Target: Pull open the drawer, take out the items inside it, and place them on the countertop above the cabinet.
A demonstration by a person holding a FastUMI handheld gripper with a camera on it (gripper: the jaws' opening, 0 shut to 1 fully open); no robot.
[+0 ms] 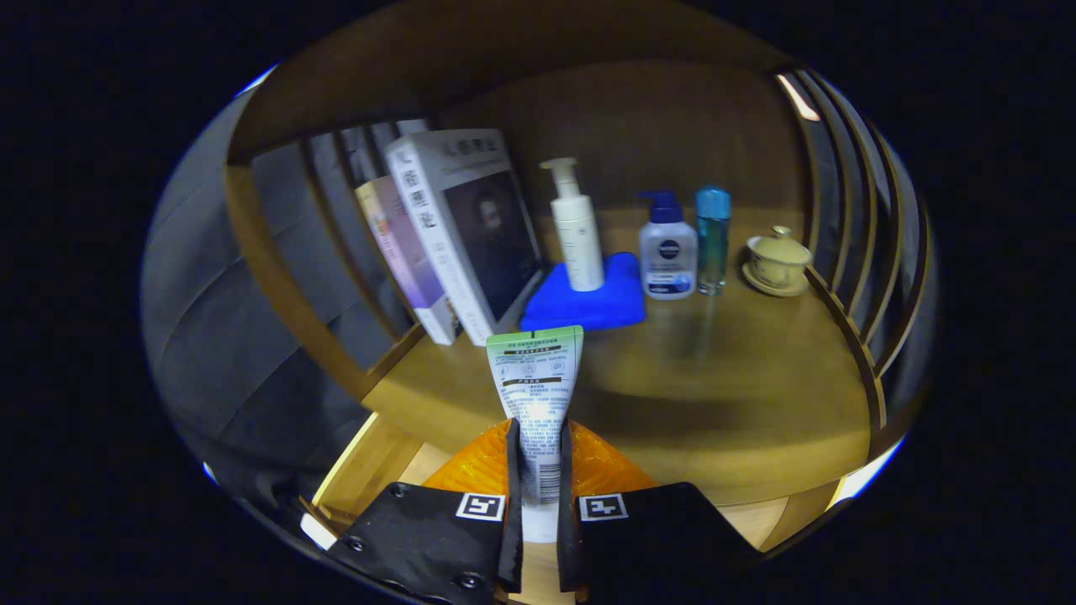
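My gripper is shut on a white tube with a green crimped end, which stands upright between the fingers. Its green end reaches up over the front edge of the wooden countertop. Below the fingers lies the open drawer, its pale inner wall showing beside them. The tube's lower part is hidden between the fingers.
On the countertop stand leaning books, a white pump bottle on a blue cloth, a clear pump bottle with a blue top, a slim blue bottle and a lidded cup on a saucer. Wooden slats fence both sides.
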